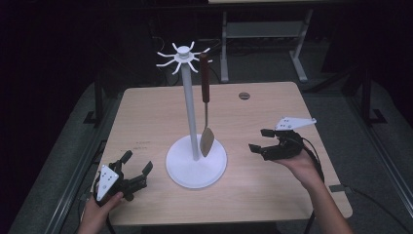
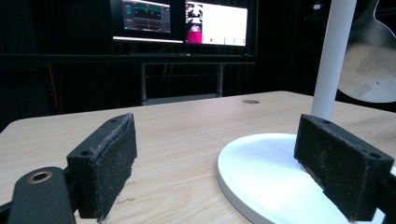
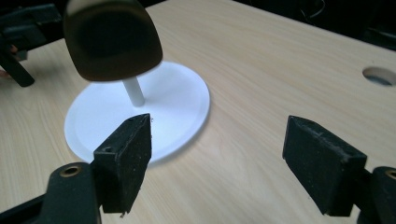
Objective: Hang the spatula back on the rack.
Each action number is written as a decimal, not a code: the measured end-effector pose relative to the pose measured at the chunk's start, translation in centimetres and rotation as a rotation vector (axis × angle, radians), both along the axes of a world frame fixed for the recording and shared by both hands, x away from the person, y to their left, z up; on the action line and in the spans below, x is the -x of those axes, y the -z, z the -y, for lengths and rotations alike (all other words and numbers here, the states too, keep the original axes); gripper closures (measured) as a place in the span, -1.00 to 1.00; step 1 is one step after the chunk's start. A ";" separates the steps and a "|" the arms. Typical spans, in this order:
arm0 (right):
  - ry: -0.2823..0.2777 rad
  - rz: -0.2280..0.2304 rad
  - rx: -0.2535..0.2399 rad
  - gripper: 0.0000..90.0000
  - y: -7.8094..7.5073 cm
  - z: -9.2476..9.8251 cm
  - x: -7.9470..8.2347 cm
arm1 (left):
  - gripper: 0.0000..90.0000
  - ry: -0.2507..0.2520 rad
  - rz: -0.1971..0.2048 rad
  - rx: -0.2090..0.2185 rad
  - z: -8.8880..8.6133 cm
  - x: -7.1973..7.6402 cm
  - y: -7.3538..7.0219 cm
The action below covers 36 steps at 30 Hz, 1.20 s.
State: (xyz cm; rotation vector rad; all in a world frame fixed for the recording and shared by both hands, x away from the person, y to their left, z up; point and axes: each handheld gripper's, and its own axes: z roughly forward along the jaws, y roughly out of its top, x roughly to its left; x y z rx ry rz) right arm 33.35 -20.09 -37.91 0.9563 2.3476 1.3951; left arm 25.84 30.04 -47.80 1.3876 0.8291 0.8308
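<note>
Spatula [image 1: 206, 102] hangs on the white rack [image 1: 190, 105], mid surface [image 1: 272, 190]. Right hand-held gripper [image 1: 259, 140] jaws apart, empty, beside it; left hand-held gripper [image 1: 137, 165] also apart, empty.

No text can be read; the monitors' [image 2: 180, 21] displays are too small and blurred.
</note>
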 end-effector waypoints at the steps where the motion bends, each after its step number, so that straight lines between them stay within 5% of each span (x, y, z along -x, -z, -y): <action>1: 0.010 -0.012 0.011 -0.50 0.6 0.4 0.3 | -0.72 -0.002 0.000 0.000 0.0 0.0 0.0; 17: 0.084 -0.061 0.049 -0.51 3.9 3.6 2.7 | -0.72 -0.022 -0.011 -0.022 0.1 0.0 0.0; 36: 0.199 -0.096 0.126 -0.51 6.8 6.4 3.1 | -0.72 -0.039 -0.013 -0.026 0.2 0.0 -0.1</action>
